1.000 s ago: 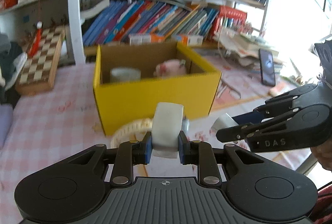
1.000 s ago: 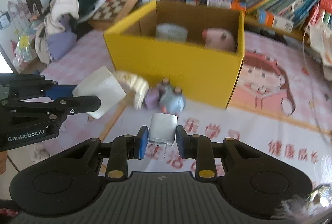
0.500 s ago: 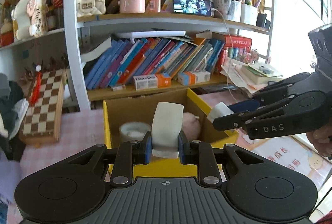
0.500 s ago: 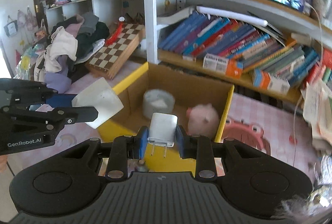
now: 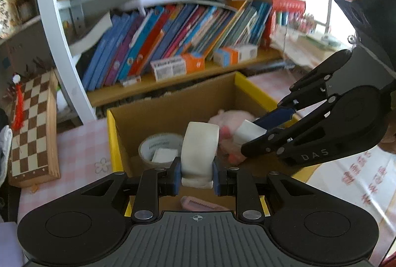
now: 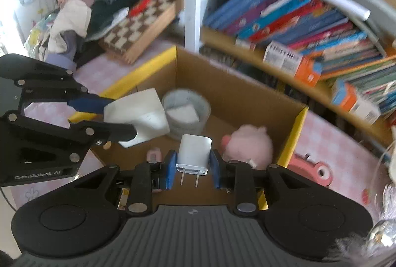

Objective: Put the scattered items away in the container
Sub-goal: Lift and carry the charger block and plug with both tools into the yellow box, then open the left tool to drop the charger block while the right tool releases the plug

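Left tool (image 5: 196, 174) clamping white block (image 5: 200, 150), right tool (image 6: 193, 169) clamping charger (image 6: 194, 154), both over box (image 6: 148, 65)

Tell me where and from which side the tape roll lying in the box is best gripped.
The tape roll lies flat, hole up, in the yellow box, a white block in its core. Come from above and pinch its wall on the near side, away from the cardboard sides; the plush pig leaves room there.
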The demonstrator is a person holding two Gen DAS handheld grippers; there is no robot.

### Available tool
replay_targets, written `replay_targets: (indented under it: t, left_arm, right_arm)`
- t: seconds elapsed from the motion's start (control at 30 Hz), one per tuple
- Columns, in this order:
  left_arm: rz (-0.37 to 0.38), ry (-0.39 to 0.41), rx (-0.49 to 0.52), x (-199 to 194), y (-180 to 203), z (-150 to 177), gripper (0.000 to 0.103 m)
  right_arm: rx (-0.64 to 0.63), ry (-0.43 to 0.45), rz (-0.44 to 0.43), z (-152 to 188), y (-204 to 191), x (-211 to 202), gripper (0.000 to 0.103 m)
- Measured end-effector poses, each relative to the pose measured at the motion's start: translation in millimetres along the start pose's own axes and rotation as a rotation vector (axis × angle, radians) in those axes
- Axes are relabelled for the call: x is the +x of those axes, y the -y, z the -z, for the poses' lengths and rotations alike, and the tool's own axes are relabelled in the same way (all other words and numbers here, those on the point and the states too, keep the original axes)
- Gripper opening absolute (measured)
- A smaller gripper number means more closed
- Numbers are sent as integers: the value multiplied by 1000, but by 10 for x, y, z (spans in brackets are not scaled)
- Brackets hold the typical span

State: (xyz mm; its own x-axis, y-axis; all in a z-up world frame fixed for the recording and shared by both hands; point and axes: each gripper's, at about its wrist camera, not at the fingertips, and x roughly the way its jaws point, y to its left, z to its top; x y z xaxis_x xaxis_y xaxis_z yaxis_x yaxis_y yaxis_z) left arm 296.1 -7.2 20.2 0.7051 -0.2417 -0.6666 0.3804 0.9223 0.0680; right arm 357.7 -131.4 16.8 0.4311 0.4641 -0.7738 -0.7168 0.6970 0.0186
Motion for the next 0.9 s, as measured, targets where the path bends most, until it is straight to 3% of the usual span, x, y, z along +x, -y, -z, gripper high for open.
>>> replay_targets:
  t: [0.2, 0.57, 0.9]
  left_arm:
    - [6, -95, 23, 312, -49, -28, 23]
    - [97, -325, 153, 844, -32, -145, 23]
    - [125, -417, 228, 1145, 84, -220, 24]
  right_arm:
    - [-16, -92, -32, -21, 92, 306, 27]
    - [-136, -269, -89, -56, 103, 706, 27]
    - [-162, -369, -105, -31, 152, 972, 28]
